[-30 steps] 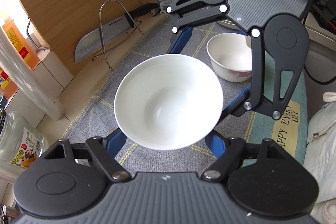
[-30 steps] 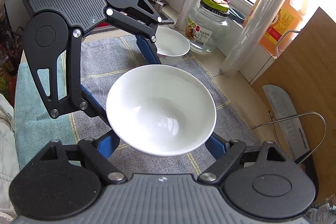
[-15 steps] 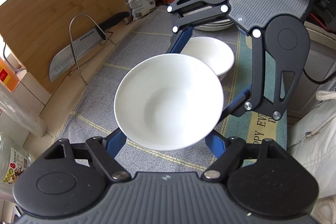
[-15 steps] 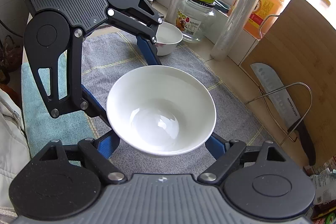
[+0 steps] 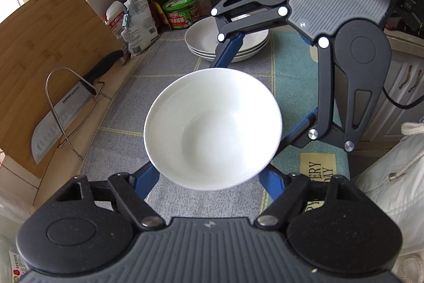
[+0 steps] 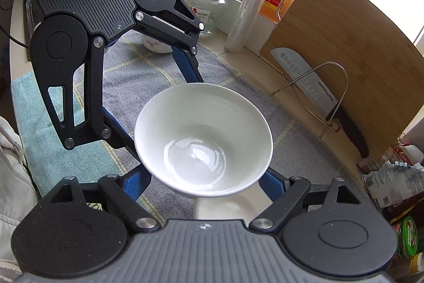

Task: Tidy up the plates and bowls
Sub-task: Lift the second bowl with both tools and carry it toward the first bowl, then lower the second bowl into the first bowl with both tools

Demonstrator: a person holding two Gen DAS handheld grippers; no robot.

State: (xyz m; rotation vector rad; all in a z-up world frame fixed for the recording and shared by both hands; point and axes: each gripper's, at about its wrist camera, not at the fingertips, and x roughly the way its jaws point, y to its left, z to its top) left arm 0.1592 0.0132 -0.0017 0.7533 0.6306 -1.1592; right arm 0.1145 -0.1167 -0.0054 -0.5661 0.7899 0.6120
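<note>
Left gripper (image 5: pixel 212 123) clamped on white bowl (image 5: pixel 212 127), right gripper (image 6: pixel 202 139) likewise, bowl aloft over grey mat (image 5: pixel 169 65) | change: views swung from small bowl to stacked plates (image 5: pixel 201 40) | judgement: carry nearing the stack.

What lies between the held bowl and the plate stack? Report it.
Left wrist view: only grey cloth between bowl and plate stack, crossed by one blue finger of the right gripper.
</note>
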